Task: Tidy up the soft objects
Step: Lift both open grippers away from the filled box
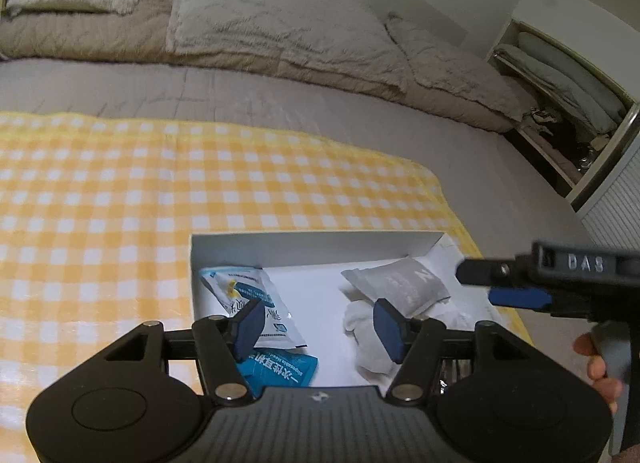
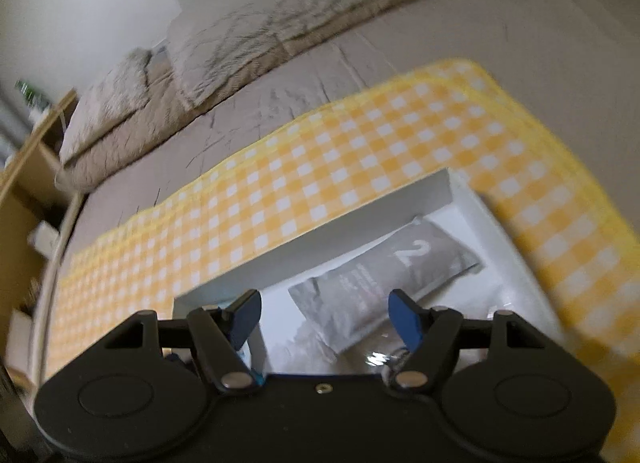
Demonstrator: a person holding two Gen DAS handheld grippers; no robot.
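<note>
The left gripper (image 1: 318, 325) is held over a white box (image 1: 312, 241), its blue pads parted with nothing pinched between them. The right gripper (image 2: 326, 317) is likewise seen spread and empty above the same box. Inside, 2 blue-and-white packets (image 1: 256, 303) are laid at the left, a grey pouch (image 1: 404, 283) marked 2 at the right, resting on crumpled white cloth (image 1: 368, 327). The box is set on a yellow checked cloth (image 1: 160, 191) spread over a bed, with pillows (image 1: 256, 19) ranged along the far wall.
</note>
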